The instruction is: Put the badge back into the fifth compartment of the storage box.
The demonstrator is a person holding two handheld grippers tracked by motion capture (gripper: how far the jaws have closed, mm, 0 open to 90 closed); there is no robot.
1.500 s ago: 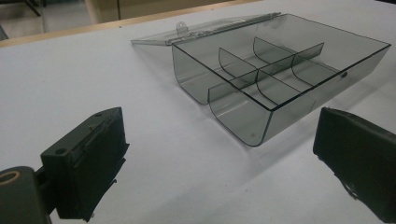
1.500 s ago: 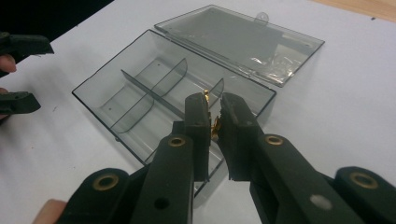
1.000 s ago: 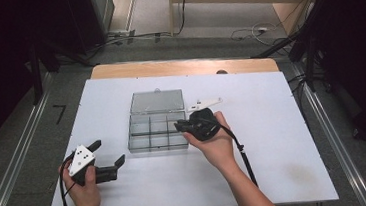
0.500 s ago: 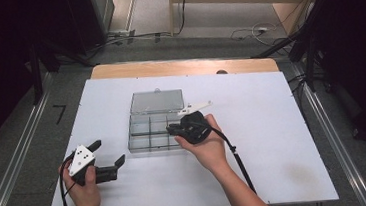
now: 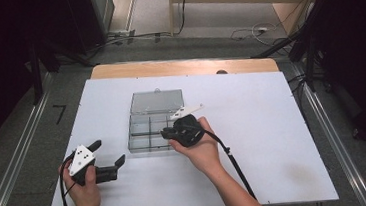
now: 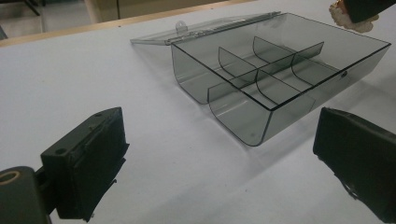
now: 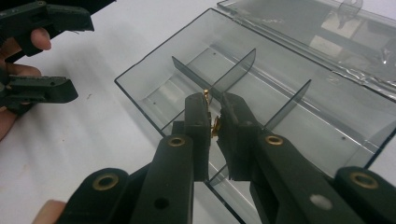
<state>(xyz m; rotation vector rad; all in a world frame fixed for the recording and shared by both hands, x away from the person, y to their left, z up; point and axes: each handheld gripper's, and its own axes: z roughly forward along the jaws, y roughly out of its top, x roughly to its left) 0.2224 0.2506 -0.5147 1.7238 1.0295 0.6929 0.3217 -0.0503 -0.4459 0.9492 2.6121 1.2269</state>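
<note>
My right claw (image 7: 212, 122) pinches a small gold piece (image 7: 215, 125) just above the front compartments of the clear box (image 7: 154, 77); it may slip or catch a divider (image 7: 219, 74). Farther off, my left claw (image 5: 110, 157) rests spread on the bench (image 5: 273, 125).

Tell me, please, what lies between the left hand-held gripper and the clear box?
In the left gripper view, bare white table lies between the open left hand-held gripper and the clear box.
</note>
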